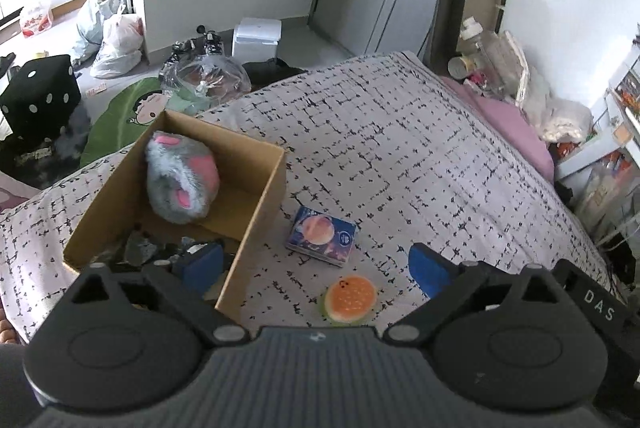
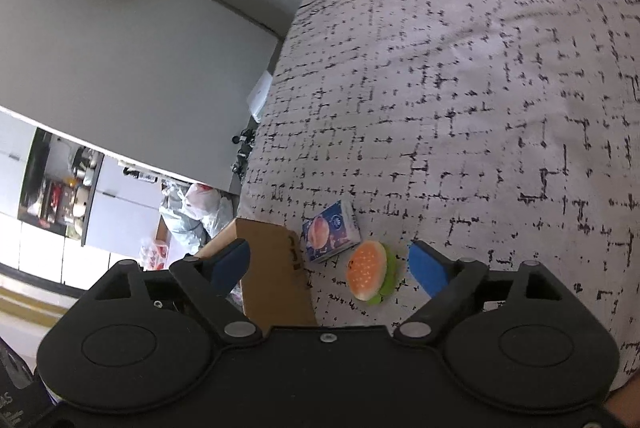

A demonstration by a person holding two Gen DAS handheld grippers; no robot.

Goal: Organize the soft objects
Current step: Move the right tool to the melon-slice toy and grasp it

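Note:
A cardboard box (image 1: 256, 212) stands on the patterned bed cover (image 1: 420, 148). Inside it lies a grey and pink plush toy (image 1: 182, 180), with dark items at the near end. Beside the box lie a blue tissue pack (image 1: 321, 240) and a small burger toy (image 1: 351, 299). My left gripper (image 1: 314, 268) is open, straddling the box's near right wall, nothing between its pads. In the right wrist view the box (image 2: 276, 268), the tissue pack (image 2: 330, 230) and the burger toy (image 2: 370, 271) lie in front of my open right gripper (image 2: 328, 264), which holds nothing.
The bed edge drops to a floor with plastic bags (image 1: 116, 40), a black dice-shaped stool (image 1: 40, 96), a white box (image 1: 256, 38) and a green mat (image 1: 120, 120). A pink pillow (image 1: 512, 124) and clutter line the bed's far right side.

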